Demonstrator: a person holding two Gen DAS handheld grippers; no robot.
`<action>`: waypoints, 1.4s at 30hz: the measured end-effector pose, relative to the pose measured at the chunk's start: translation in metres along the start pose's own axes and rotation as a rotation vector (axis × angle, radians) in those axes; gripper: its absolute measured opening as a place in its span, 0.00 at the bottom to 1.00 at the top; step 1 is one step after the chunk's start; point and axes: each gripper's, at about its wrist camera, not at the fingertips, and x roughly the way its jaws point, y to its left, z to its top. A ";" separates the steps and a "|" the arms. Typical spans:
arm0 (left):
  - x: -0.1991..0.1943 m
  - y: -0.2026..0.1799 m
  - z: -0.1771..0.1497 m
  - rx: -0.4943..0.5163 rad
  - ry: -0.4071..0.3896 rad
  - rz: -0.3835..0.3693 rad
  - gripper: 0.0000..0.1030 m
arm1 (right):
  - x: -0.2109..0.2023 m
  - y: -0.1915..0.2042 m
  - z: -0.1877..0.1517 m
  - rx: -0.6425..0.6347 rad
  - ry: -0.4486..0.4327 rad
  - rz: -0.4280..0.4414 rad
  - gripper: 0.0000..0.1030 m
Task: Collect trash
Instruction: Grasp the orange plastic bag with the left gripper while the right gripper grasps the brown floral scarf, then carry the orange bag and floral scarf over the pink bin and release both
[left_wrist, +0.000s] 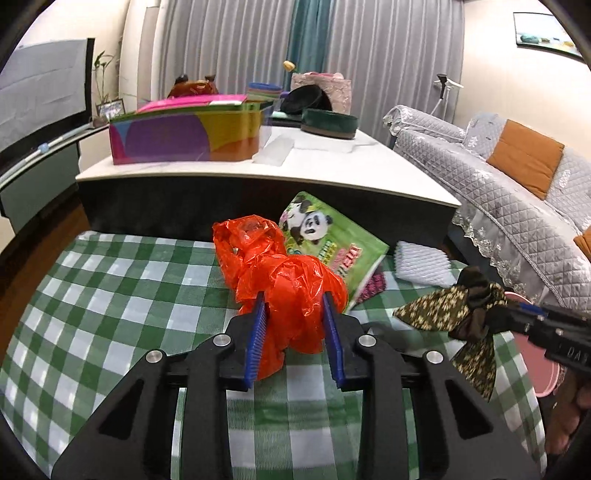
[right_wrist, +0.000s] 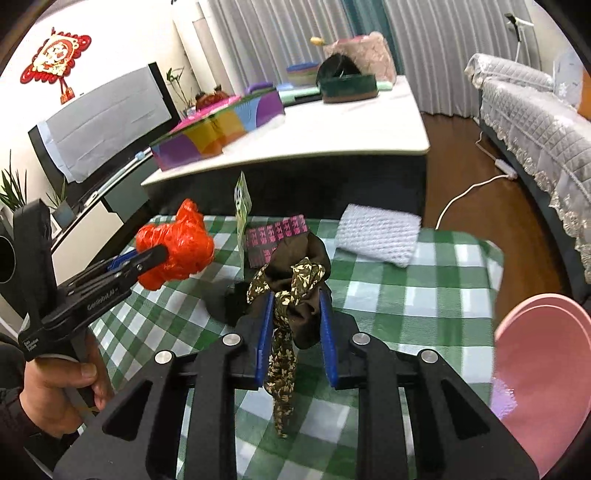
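Blue pads of the left gripper (left_wrist: 295, 314) pinch a crumpled red bag (left_wrist: 284, 291), narrowed onto it and holding it clear of the checked table (left_wrist: 110, 295). At three o'clock from it, the right gripper (right_wrist: 295, 317) is likewise clamped on a dark scarf (right_wrist: 295, 291) with a leaf-print tail dangling below the pads. Behind the bag, at about one o'clock, a panda pouch (left_wrist: 325, 236) leans upright, with a pink-printed packet (right_wrist: 275, 240) beside it and a white foam pad (right_wrist: 376, 236) further toward two o'clock. A pink bin (right_wrist: 535, 369) sits at the table's edge, at four o'clock from the right gripper. To my eye, both loads should be carried high, grips kept firm, so the scarf's tail doesn't snag the pouch, then released only once over the bin's mouth.
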 end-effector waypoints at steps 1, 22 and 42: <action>-0.007 -0.002 -0.001 0.007 -0.006 -0.003 0.28 | -0.007 0.000 0.000 -0.001 -0.011 -0.004 0.23; -0.096 -0.029 -0.020 0.084 -0.083 -0.056 0.28 | -0.112 0.006 -0.009 0.001 -0.165 -0.079 0.23; -0.110 -0.060 -0.022 0.138 -0.121 -0.126 0.28 | -0.161 -0.014 0.005 0.010 -0.218 -0.139 0.23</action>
